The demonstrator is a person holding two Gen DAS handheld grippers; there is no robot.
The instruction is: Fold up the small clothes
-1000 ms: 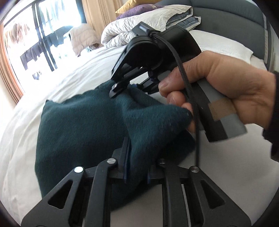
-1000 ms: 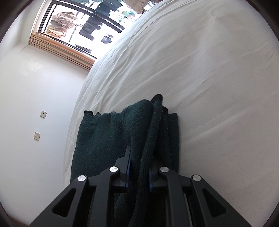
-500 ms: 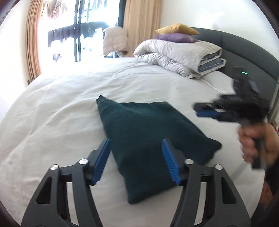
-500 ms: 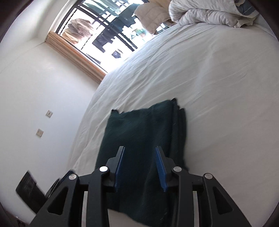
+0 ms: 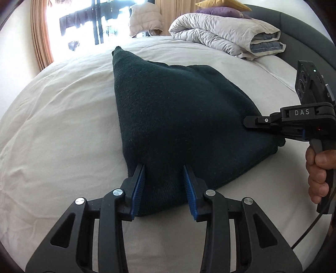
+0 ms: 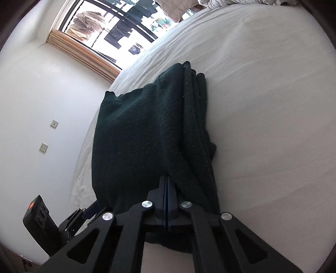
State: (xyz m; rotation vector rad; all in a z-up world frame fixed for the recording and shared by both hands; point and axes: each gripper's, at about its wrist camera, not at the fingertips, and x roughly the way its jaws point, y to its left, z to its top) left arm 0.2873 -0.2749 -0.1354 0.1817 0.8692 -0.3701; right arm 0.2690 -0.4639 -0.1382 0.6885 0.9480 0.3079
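Observation:
A dark green knitted garment [image 5: 178, 115] lies folded on the white bed sheet [image 5: 63, 126]. My left gripper [image 5: 163, 184] straddles its near corner, the blue pads [image 5: 137, 189] either side of the cloth and its jaws closing. In the right wrist view the garment [image 6: 136, 136] shows stacked layers along its right edge. My right gripper [image 6: 167, 182] is shut, pads flush together, its tip against the cloth with none seen between them. From the left wrist view, the right gripper [image 5: 250, 121] rests on the garment's right corner, held by a hand [image 5: 319, 168]. The left gripper [image 6: 84, 212] shows at the lower left.
A rolled white duvet [image 5: 226, 35] and yellow and purple pillows [image 5: 220, 10] lie at the head of the bed by the grey headboard [image 5: 304, 27]. A bright window [image 5: 94, 21] is behind. Bare sheet surrounds the garment; a white wall with sockets [image 6: 54, 124] flanks the bed.
Both grippers let go of the garment and drew back, leaving it flat. The left then came in over the near corner with narrower jaws. The right shut at the right corner.

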